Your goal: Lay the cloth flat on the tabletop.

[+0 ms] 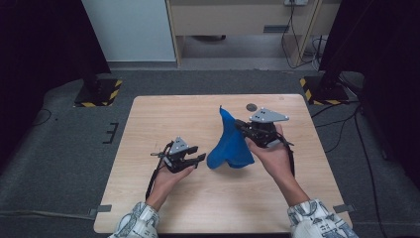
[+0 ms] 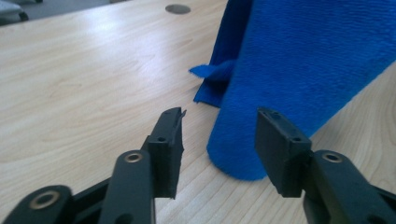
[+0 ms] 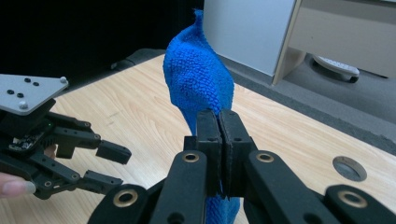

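Right tool, pinched shut on the blue cloth lifted off the worktop, could lose it if the spread left tool snags the lower fold.

A: Blue cloth: terry-type weave, nubby loops, fully matt. Microfibre, probably; the close shot is soft, so it's hard to say.

B: Table?

A: Light wood-grain top, smooth, slight satin sheen. Likely laminate. Round grey insert set in it, dull finish.

B: Grippers?

A: Left gripper and right gripper: black matt plastic links and pads, slightly grainy. Brass-coloured rivets at the pivots, a bit shiny. Grey plate on top looks like flat unpolished metal with small screws.

B: Floor?

A: Grey carpet, rough and matt.
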Available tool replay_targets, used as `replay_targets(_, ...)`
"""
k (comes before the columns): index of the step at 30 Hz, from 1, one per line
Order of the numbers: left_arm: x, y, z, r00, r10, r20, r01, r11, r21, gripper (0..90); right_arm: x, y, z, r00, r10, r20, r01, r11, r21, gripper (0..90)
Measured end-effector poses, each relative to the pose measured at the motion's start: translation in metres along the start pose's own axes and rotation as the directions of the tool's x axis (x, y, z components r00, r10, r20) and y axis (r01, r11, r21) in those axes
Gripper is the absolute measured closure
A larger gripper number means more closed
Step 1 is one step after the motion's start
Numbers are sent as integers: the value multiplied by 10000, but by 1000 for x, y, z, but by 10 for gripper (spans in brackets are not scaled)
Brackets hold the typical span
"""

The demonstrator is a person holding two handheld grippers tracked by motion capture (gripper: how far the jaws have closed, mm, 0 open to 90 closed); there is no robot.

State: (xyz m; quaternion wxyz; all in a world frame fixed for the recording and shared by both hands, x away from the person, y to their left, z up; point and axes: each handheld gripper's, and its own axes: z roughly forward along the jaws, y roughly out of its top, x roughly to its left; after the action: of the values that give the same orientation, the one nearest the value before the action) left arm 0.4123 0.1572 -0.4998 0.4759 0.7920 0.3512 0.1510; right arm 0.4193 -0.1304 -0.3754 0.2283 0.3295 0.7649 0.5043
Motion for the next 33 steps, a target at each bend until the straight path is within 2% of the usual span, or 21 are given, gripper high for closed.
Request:
replay_targets(2,-1,-2,4,10000,17,-21,-17,9999,170,496,-1,-5,0,10000,-28,68,28,10000,90,882)
replay_targets(4,-2,-3,10,9999,-85,58,81,9985,544,511,-2,-11,1,9998,-68,197,64,9998,209,881)
replay_targets(6,-5,-4,17,9999,-15,154,3,9973,736,515,-2,-19,2,9972,-515,539,489,9977,478,881)
replay_targets(11,-10,-6,23,9993,148,350,-184,9943,1052,475,-4,-42,2,9956,-544,758,479,9953,844,879)
replay_targets(12,-10,-6,23,9993,148,350,-184,9943,1052,470,-4,-42,2,9956,-544,758,479,9953,844,879)
replay_targets(15,-11,-3,17,9987,168,477,-203,9971,740,467,-10,-59,1,9958,-392,832,305,9941,1041,879)
replay_targets(18,-9,-3,12,9982,30,596,-61,9986,522,464,-15,-66,1,9962,-125,859,32,9942,1076,879)
replay_targets(22,-7,-5,12,9976,-21,692,-17,9985,551,424,-18,-70,0,9958,-10,914,-92,9938,1106,878)
replay_targets(24,-6,-6,12,9983,2,585,-38,9981,611,400,-19,-70,-1,9955,10,946,-115,9938,1104,879)
replay_targets(26,-6,-6,11,9965,-161,815,122,9988,481,388,-20,-70,-1,9954,21,955,-126,9939,1099,879)
replay_targets(30,-7,-9,11,9950,-131,985,60,9974,723,331,-20,-71,-1,9945,-9,1045,-107,9939,1101,879)
replay_targets(33,-6,-14,14,9966,-244,787,167,9951,975,300,-21,-73,-1,9942,18,1072,-140,9935,1131,878)
